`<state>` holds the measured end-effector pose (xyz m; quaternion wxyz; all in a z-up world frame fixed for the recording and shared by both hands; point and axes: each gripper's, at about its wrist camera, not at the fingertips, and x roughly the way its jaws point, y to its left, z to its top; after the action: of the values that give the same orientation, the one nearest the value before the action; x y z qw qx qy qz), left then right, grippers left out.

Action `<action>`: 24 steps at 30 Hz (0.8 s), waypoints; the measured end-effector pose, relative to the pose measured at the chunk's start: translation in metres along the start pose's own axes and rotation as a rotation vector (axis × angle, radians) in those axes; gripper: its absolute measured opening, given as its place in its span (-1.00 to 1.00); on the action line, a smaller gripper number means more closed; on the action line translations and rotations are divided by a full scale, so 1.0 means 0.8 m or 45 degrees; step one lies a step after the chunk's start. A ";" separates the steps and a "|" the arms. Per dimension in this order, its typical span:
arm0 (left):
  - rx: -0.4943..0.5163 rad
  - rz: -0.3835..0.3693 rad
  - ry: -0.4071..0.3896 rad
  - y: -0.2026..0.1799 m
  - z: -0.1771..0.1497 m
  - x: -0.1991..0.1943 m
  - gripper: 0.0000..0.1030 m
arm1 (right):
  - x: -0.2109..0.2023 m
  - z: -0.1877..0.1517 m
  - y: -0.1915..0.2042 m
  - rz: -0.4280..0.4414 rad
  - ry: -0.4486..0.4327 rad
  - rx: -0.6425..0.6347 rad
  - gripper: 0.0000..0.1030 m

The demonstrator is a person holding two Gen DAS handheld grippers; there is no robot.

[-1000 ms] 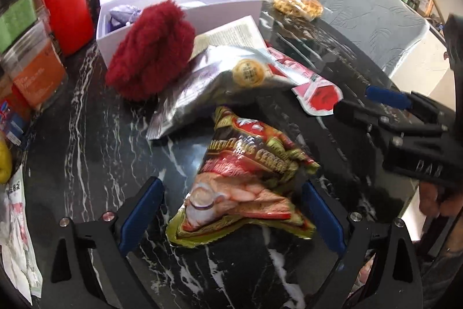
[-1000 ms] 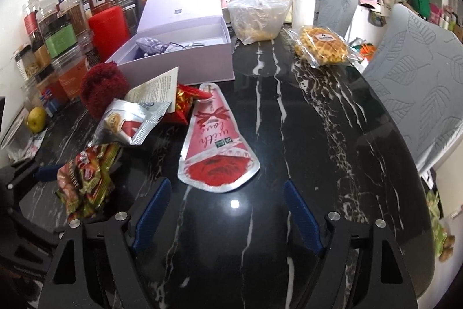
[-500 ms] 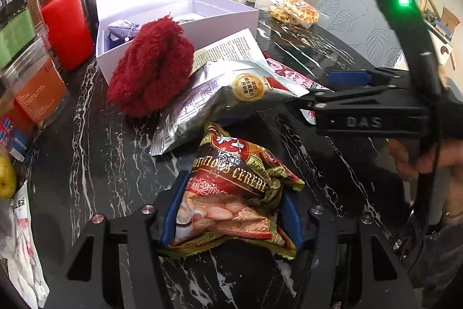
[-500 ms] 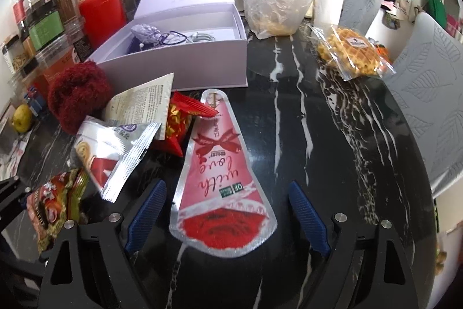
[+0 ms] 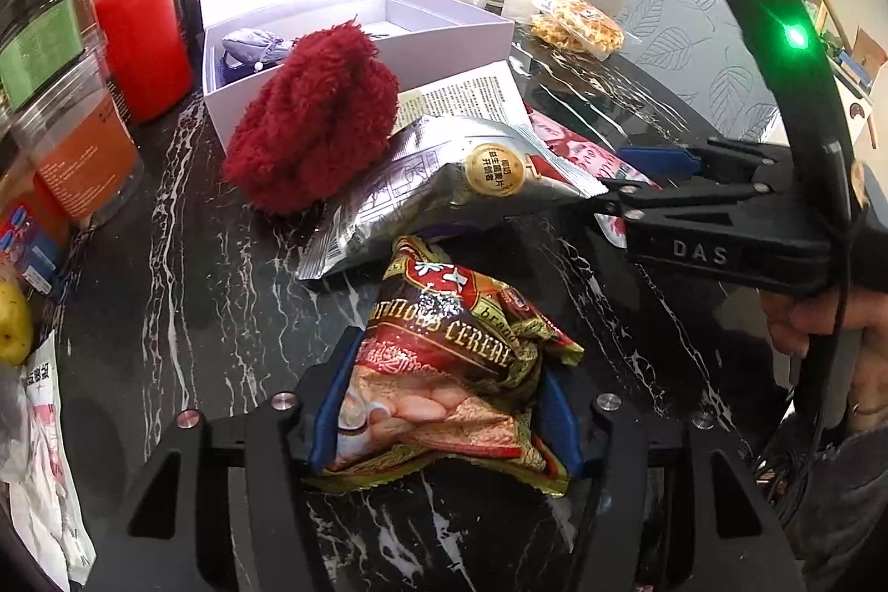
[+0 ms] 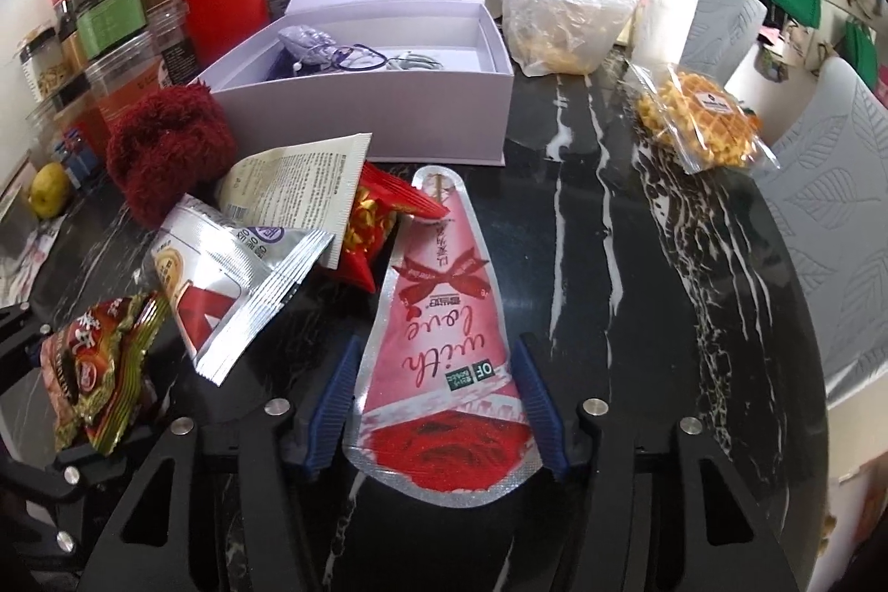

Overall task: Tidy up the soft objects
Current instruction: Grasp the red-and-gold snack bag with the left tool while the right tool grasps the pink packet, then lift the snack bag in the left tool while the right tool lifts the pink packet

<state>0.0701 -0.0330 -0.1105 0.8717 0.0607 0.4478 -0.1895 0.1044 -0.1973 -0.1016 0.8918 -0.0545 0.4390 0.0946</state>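
My left gripper (image 5: 444, 403) is shut on a brown cereal packet (image 5: 455, 359), which also shows in the right wrist view (image 6: 100, 370). My right gripper (image 6: 435, 403) has closed on the wide end of a pink cone-shaped pouch (image 6: 444, 342) lying on the black marble table (image 6: 638, 287). The right gripper also shows in the left wrist view (image 5: 638, 181). A fluffy red soft object (image 5: 311, 120) lies beside the open lilac box (image 6: 388, 115). A silver packet (image 5: 444, 181) lies between the two grippers.
Jars and a red canister (image 6: 222, 4) stand along the left edge. A waffle bag (image 6: 699, 120) and a clear bag (image 6: 560, 20) lie at the back. A small red packet (image 6: 377, 214) and a white leaflet (image 6: 299, 176) are in the pile. A grey chair (image 6: 832, 203) is to the right.
Both grippers moved forward and closed: the left on the cereal packet, the right on the pink pouch.
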 end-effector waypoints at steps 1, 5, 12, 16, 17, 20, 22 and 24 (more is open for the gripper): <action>-0.005 -0.001 0.000 0.001 0.000 -0.001 0.13 | -0.002 -0.003 0.000 -0.003 -0.005 0.002 -0.02; -0.022 -0.005 -0.001 0.004 -0.004 -0.004 0.13 | -0.018 -0.014 -0.007 -0.019 -0.026 0.053 -0.31; -0.033 -0.004 -0.032 0.004 -0.006 -0.016 0.13 | -0.038 -0.036 -0.009 -0.017 -0.053 0.086 -0.41; -0.034 -0.003 -0.061 0.004 -0.006 -0.027 0.13 | -0.048 -0.045 -0.014 0.006 -0.062 0.140 -0.41; -0.034 -0.002 -0.068 0.004 -0.006 -0.031 0.13 | -0.050 -0.046 -0.015 0.007 -0.064 0.150 -0.41; -0.035 0.000 -0.085 0.004 -0.006 -0.039 0.13 | -0.060 -0.049 -0.014 0.009 -0.082 0.165 -0.41; -0.036 0.000 -0.096 0.003 -0.005 -0.043 0.13 | -0.067 -0.050 -0.013 0.010 -0.098 0.167 -0.41; -0.035 0.002 -0.109 0.003 -0.004 -0.049 0.13 | -0.075 -0.051 -0.011 0.011 -0.114 0.168 -0.41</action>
<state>0.0481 -0.0192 -0.0812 0.8910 0.0408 0.4125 -0.1852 0.0387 -0.2209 -0.0785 0.9119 0.0105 0.4041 0.0717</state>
